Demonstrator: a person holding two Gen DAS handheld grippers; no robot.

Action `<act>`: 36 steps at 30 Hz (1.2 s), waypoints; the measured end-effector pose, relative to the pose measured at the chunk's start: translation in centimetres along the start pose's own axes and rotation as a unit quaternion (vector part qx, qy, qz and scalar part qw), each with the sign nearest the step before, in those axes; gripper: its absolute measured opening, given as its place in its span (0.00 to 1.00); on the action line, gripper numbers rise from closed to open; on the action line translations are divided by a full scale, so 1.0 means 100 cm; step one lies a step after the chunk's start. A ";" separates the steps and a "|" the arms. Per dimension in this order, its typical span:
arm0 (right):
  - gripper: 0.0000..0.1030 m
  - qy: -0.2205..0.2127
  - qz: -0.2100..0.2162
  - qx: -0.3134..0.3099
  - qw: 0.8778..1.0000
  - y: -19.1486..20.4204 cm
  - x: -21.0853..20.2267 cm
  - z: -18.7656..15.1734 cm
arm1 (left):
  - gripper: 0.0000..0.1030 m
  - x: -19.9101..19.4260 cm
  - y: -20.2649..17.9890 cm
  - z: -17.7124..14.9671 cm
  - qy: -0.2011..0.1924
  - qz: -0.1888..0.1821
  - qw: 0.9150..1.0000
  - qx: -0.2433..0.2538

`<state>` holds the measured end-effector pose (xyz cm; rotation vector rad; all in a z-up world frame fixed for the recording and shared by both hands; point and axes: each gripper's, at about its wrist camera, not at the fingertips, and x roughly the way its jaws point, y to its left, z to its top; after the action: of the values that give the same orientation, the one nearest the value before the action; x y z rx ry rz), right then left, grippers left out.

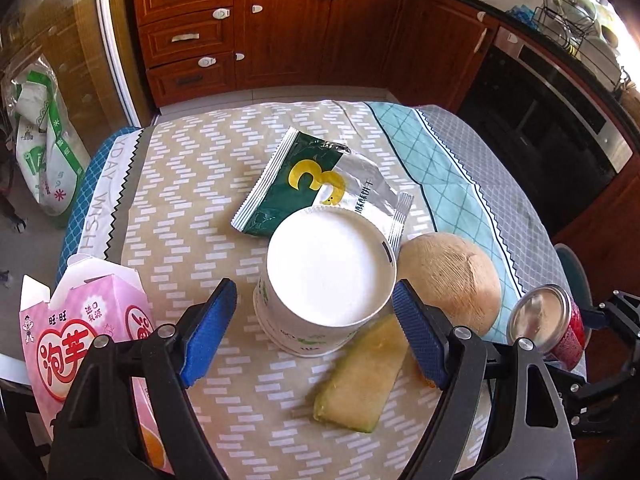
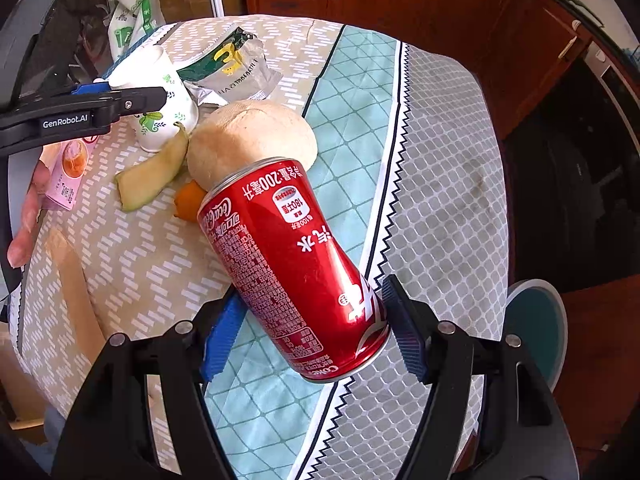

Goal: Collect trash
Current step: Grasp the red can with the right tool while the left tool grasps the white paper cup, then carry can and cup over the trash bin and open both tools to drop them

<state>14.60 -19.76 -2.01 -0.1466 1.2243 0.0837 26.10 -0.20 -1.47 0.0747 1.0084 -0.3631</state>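
Note:
My right gripper (image 2: 308, 328) is shut on a red Coca-Cola can (image 2: 288, 268), held tilted above the table; the can also shows in the left wrist view (image 1: 548, 326). My left gripper (image 1: 316, 324) is open, its blue pads on either side of an upside-down white paper cup (image 1: 326, 276), not touching it. The cup (image 2: 160, 96) also shows in the right wrist view. A green and silver snack wrapper (image 1: 316, 180) lies behind the cup, a melon rind (image 1: 360, 380) in front of it, and a peeled coconut (image 1: 452, 280) to its right.
A pink snack box (image 1: 88, 332) stands at the table's left edge. A small orange peel piece (image 2: 190, 200) lies by the coconut. The patterned tablecloth (image 1: 192, 208) covers the table. Wooden cabinets (image 1: 280, 28) and an oven (image 1: 560, 128) stand beyond.

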 end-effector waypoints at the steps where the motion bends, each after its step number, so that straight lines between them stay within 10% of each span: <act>1: 0.63 0.001 0.001 0.001 1.000 -0.001 0.000 -0.001 | 0.77 0.001 0.000 0.000 -0.001 0.002 1.000 0.000; 12: 0.63 0.002 0.000 0.007 1.000 -0.005 0.000 -0.007 | 0.51 -0.004 0.000 -0.005 -0.012 0.012 1.000 0.000; 36: 0.63 -0.067 -0.004 0.066 0.996 -0.034 -0.078 -0.067 | 0.51 -0.134 -0.061 -0.042 -0.072 -0.055 0.995 0.044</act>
<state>6.19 -24.06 3.30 -0.0301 1.0907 0.0058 14.22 -1.40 8.16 0.0718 0.8552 -0.5062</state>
